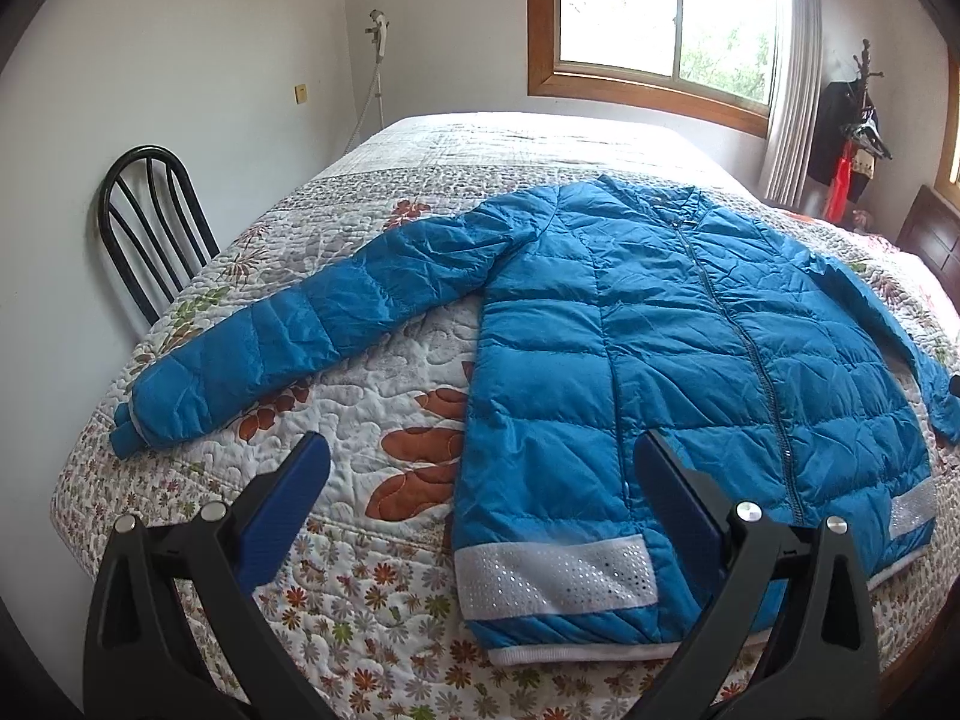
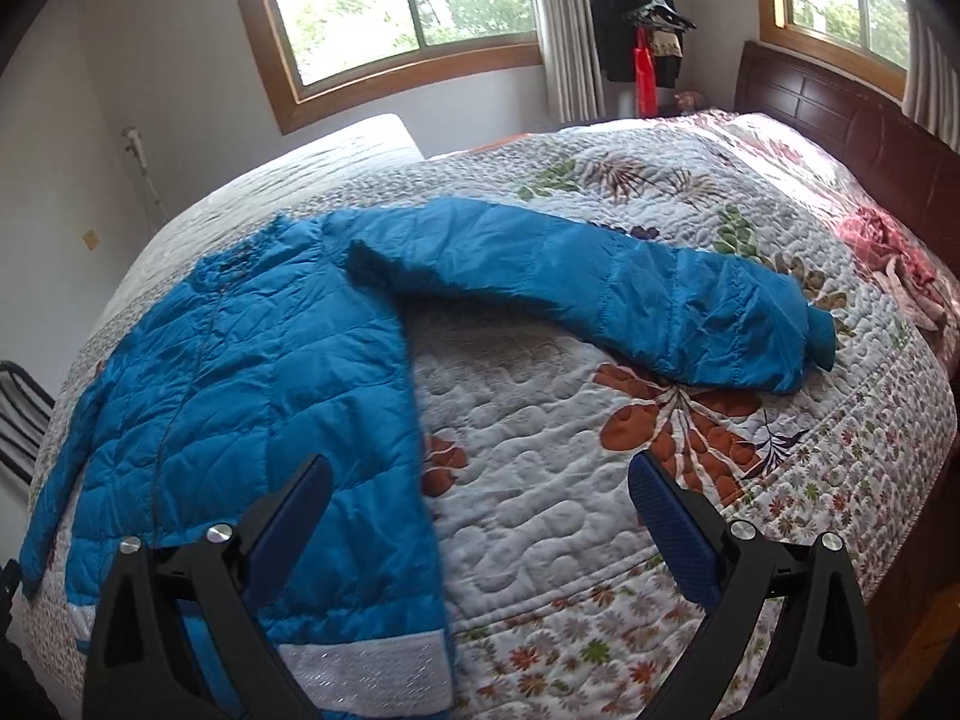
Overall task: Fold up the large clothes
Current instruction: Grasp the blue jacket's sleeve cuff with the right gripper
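A blue quilted puffer jacket [image 1: 678,348] lies flat and zipped, front up, on the bed, with a silver band along its hem. Its left sleeve [image 1: 312,324] stretches out toward the bed's left edge. In the right wrist view the jacket body [image 2: 252,396] is at left and its other sleeve [image 2: 630,300] stretches right. My left gripper [image 1: 480,456] is open and empty, hovering above the hem's left corner. My right gripper [image 2: 480,474] is open and empty, hovering above the bedspread beside the jacket's right side.
The bed has a floral quilted bedspread [image 1: 372,420]. A black metal chair [image 1: 150,228] stands by the bed's left side. A dark wooden headboard [image 2: 840,120] is at right. A coat rack [image 2: 648,30] with clothes stands near the window.
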`<state>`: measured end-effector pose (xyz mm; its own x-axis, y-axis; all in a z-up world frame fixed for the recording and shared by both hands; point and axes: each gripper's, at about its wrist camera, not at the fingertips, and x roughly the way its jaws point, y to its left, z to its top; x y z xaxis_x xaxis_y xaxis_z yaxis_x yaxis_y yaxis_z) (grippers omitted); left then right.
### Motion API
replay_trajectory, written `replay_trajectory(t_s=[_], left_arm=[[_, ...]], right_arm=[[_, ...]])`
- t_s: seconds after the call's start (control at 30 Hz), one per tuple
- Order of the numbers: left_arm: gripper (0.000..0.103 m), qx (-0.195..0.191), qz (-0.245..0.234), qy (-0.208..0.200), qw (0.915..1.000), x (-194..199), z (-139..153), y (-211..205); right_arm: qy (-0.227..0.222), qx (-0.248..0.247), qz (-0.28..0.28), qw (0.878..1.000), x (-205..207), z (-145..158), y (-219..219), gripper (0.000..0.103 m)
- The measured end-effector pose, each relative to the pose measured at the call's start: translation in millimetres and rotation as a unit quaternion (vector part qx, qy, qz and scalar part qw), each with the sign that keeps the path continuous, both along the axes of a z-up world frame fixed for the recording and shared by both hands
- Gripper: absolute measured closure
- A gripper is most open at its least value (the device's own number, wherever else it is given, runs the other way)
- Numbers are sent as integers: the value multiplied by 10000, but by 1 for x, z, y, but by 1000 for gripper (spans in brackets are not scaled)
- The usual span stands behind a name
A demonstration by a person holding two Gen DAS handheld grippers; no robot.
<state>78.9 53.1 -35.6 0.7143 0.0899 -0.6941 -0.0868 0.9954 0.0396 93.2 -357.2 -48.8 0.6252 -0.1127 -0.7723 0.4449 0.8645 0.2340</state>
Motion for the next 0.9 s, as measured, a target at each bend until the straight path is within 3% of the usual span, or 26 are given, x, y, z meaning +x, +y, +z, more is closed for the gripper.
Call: replay_trajectory(t_s=[0.1, 0.3, 0.43, 0.53, 0.73, 0.9], left_arm=[[3, 19, 76, 160, 9998, 15, -11, 6], [3, -14, 196, 458, 9988, 38, -31, 18], [3, 15, 183, 575, 9982, 52, -40, 18], [3, 12, 130, 660, 9977, 58, -44, 25], [3, 181, 633, 716, 9953, 48, -60, 77], [3, 42, 826, 972, 9918, 47, -79, 113]], right_arm=[[93, 399, -364, 9985, 6, -16, -40, 4], [484, 629, -1092, 9908, 15, -46, -109, 4], [529, 1173, -1349, 9825, 17, -66, -145, 5], [577, 1311, -1760, 9739, 14, -78, -172, 5], [731, 1582, -2406, 9548, 7, -103, -219, 5], [724, 1509, -2528, 9529, 18, -114, -235, 4]])
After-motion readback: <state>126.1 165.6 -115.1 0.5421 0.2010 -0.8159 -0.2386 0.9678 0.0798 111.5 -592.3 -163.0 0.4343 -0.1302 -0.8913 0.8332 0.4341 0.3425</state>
